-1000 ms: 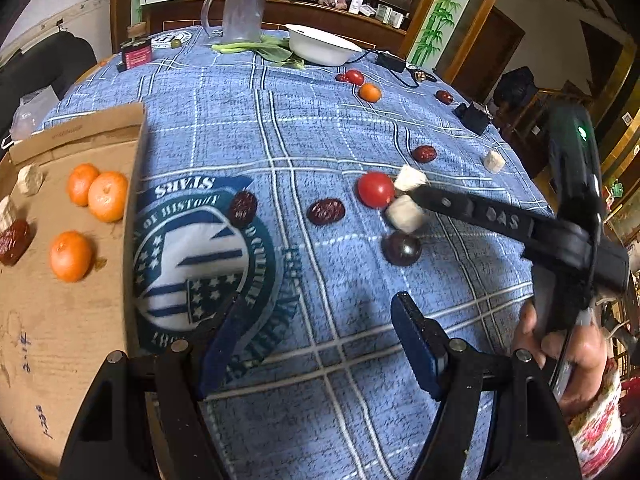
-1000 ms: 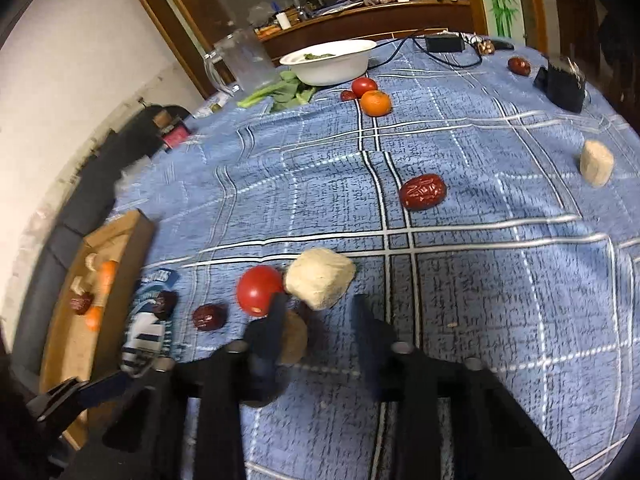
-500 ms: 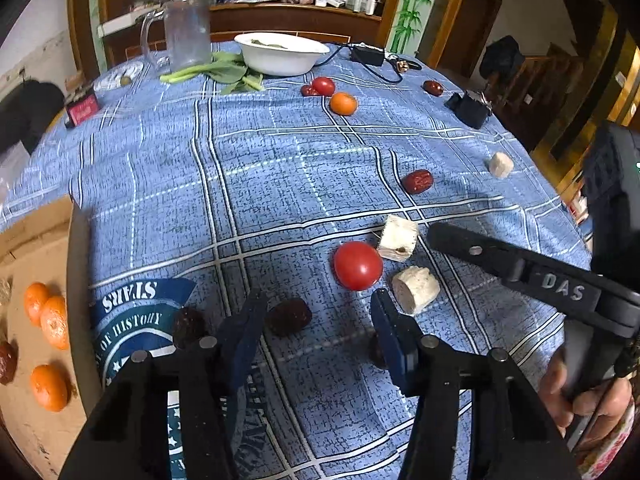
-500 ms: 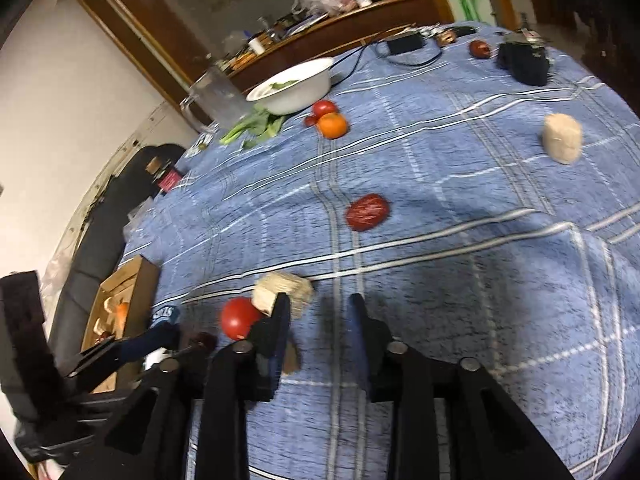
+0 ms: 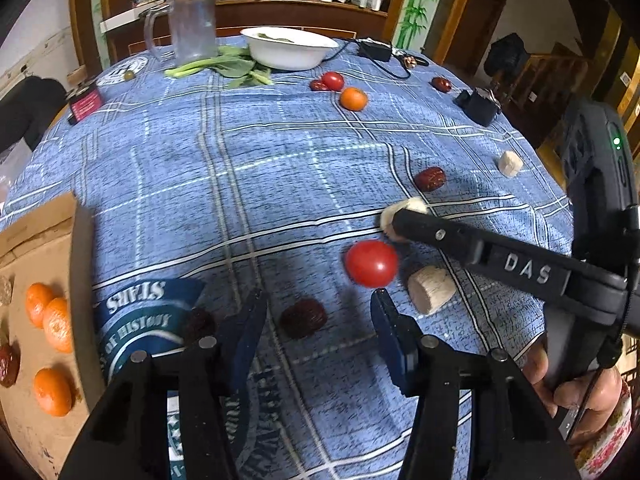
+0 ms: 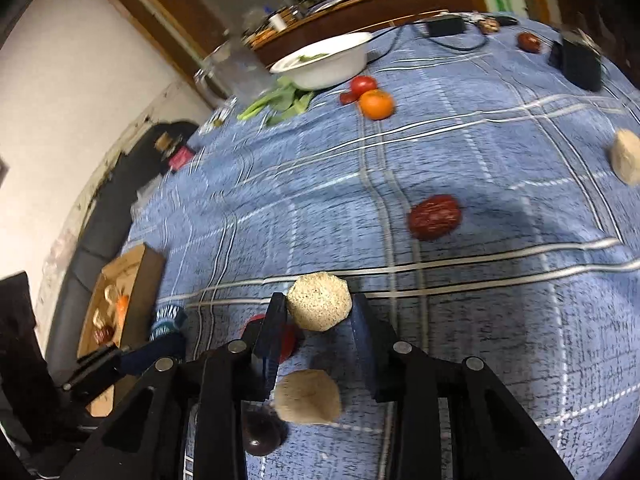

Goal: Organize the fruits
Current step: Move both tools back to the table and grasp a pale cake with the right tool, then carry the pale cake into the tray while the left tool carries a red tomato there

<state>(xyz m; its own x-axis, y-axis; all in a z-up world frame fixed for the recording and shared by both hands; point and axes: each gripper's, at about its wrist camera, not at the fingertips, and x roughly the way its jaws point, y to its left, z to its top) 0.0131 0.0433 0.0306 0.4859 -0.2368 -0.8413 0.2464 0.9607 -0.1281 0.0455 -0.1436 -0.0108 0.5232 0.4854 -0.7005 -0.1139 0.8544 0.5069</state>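
Note:
My left gripper [image 5: 318, 312] is open just above the blue cloth, its jaws on either side of a dark red date [image 5: 302, 318]. A red tomato [image 5: 371, 263] lies just beyond its right finger. My right gripper [image 6: 318, 312] has its jaws around a pale cut chunk [image 6: 319, 307], which also shows in the left wrist view [image 5: 394, 216]; whether the pads press on it I cannot tell. A second pale chunk [image 6: 308, 397] lies under the right gripper. The cardboard tray [image 5: 28, 264] at left holds oranges [image 5: 52, 322] and a date.
More fruit lies on the cloth: a date [image 6: 434, 216], an orange [image 6: 376, 104], a tomato [image 6: 363, 84], a pale chunk [image 6: 626, 156]. A white bowl [image 5: 290, 48], greens, a clear jug [image 5: 192, 28] and a black box [image 5: 480, 104] stand at the far side.
My left gripper moved forward over the date beside the tomato. My right gripper moved forward and brought its jaws around the farther pale chunk.

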